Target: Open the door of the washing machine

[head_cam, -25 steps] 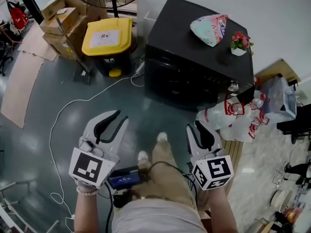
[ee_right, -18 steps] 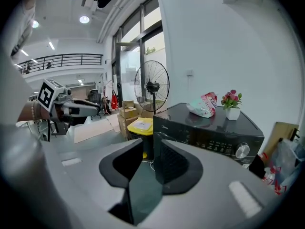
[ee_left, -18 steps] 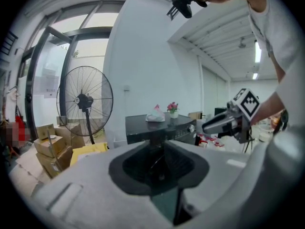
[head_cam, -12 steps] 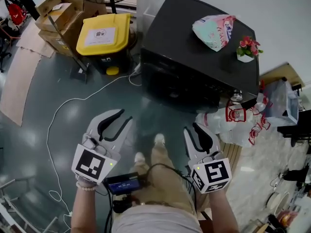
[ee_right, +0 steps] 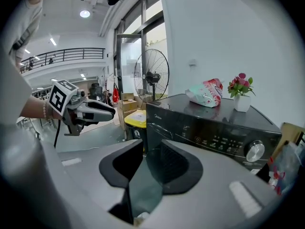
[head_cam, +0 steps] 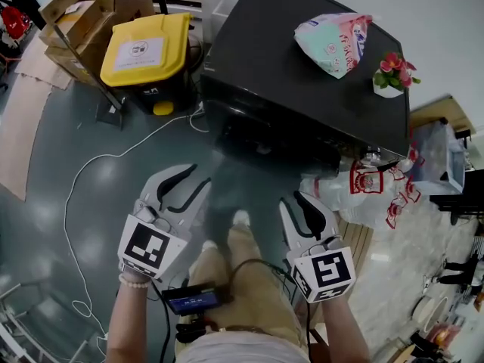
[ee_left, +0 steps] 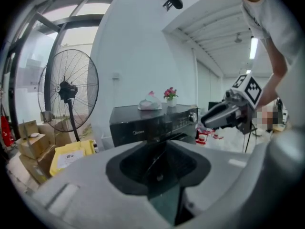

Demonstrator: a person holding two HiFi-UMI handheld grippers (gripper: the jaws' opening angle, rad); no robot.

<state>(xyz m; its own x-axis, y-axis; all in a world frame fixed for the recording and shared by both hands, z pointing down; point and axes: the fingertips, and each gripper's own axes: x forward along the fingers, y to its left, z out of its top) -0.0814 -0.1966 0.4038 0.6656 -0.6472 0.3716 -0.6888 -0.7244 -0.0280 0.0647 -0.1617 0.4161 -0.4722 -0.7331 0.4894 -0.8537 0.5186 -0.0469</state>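
The black front-loading washing machine point(head_cam: 302, 74) fills the upper centre and right of the head view, with its door point(head_cam: 261, 138) shut on the front face. A yellow-lidded bin point(head_cam: 147, 44) stands at upper left. At lower left, the left gripper point(head_cam: 198, 176) has its jaws wide apart, just opened further, with nothing between them. At lower right, the right gripper point(head_cam: 291, 200) is partly spread and also empty. Neither touches the machine.

Left tongs point(ee_left: 162, 166) just opening (nothing between), facing the black washing machine point(ee_left: 143, 123)
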